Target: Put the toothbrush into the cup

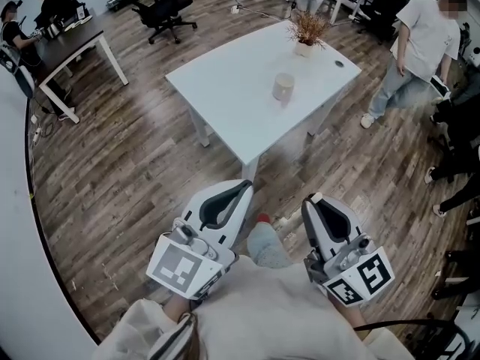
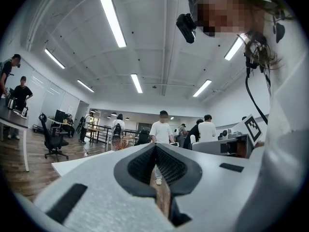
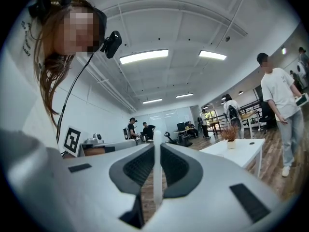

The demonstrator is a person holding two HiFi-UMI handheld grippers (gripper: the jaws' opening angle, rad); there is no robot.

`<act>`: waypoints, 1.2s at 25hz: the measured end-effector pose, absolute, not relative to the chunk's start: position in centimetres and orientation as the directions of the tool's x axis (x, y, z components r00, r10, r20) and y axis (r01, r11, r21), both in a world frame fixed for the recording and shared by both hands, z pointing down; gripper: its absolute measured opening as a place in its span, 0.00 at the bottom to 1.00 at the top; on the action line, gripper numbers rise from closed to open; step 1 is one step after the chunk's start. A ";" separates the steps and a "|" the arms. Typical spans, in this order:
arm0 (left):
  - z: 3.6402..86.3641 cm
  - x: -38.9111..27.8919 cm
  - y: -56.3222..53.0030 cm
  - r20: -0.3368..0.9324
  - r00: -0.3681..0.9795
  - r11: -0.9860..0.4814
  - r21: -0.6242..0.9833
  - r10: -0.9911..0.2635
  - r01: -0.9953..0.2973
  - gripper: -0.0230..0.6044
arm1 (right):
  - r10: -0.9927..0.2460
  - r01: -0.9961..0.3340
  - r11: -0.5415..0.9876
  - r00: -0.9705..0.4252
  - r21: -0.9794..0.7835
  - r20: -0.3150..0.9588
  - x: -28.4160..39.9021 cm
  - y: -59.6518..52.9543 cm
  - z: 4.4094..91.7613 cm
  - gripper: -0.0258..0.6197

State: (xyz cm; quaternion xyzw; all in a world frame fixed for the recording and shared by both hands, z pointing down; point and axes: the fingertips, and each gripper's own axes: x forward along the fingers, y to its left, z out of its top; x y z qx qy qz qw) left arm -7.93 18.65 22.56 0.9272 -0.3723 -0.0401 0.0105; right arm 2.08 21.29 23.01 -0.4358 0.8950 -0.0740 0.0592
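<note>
So right now the right gripper [image 1: 311, 201] is clamped on the toothbrush [image 3: 156, 149]. In the right gripper view it's a thin white stick pinched between the pads and poking up past the tips, and I can't tell which end has the bristles. The left gripper [image 1: 241, 190] has its jaws pressed together with nothing in them, just wood floor showing through the slit. Both are held in close against the person's body, well apart from the white table [image 1: 225, 96], so I'd call this the carry stage: brush in hand, drop not yet begun. The cup [image 1: 283, 86] stands upright near the middle of the table, on its own, with nothing sticking out of it. The inside isn't readable from here, but my guess is it's empty. The only other container is the small pot [image 1: 304, 49] at the far edge with a dried plant [image 1: 308, 25] in it, near the cup but not touching. Tips for doing this well, imo: get right up to the table before reaching, come over the cup from above, tilt the brush near upright so the low end clears the rim, lower it in and only then let go. A light cup like that could tip if the brush nudges its rim sideways, so the idle left gripper could steady it.
</note>
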 end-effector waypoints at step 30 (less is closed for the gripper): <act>22.6 0.3 -3.2 -0.012 0.683 -0.682 0.076 -0.730 -0.727 0.05 | -0.718 -0.694 0.684 -0.694 -0.224 -0.042 9.8 -1.5 23.0 0.11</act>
